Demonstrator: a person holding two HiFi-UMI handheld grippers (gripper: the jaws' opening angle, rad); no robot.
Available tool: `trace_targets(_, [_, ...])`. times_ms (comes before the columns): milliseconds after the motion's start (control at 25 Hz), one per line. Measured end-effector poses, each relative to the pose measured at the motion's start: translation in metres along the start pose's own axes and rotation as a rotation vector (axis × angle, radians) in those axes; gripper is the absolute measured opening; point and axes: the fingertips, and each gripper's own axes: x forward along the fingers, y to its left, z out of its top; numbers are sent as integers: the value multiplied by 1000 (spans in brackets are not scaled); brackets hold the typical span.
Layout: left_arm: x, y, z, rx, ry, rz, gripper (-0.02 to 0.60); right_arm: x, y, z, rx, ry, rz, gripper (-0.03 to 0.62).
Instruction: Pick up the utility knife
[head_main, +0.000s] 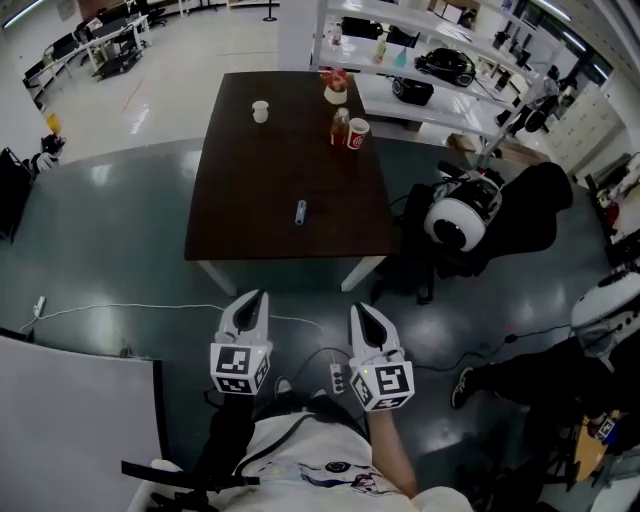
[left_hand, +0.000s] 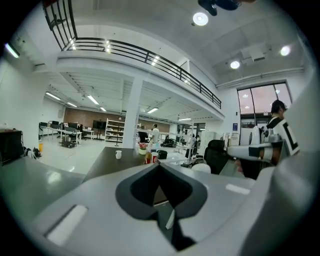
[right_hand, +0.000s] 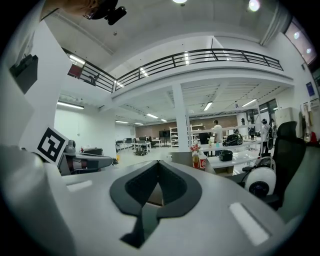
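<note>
Jaws first: the left gripper (left_hand: 159, 165) has its two jaws pressed together at the tips with nothing between them, and the right gripper (right_hand: 159, 162) reads the same, tips meeting and empty. So no grip on anything yet. The knife (head_main: 300, 213) lies flat on the dark table (head_main: 240, 200), a small bluish bar pointing roughly 12 to 6 o'clock, in the table's near half and a touch to the 3 o'clock side of its middle. From the grippers it sits at 12 o'clock, well apart, with a stretch of floor and the table's near edge between them and it. Both grippers are held side by side low in the head view, aimed close to level towards the table. A white cup (head_main: 260, 111) stands off at 11 o'clock from the knife, a red cup (head_main: 358, 133) at 1 o'clock; neither crowds it. By my reading the task is at its very start: the approach is to be made, then one pair of jaws must open, straddle the knife's narrow body, close and lift. None of that is done.
</note>
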Motion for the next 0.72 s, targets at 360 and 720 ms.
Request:
trace_targets(360, [37, 11, 4, -2, -6, 24, -1, 42, -27, 8, 11, -21, 12, 2])
trace_targets(720, [86, 28, 41, 34, -44, 97, -2, 96, -61, 40, 13, -91, 88, 2])
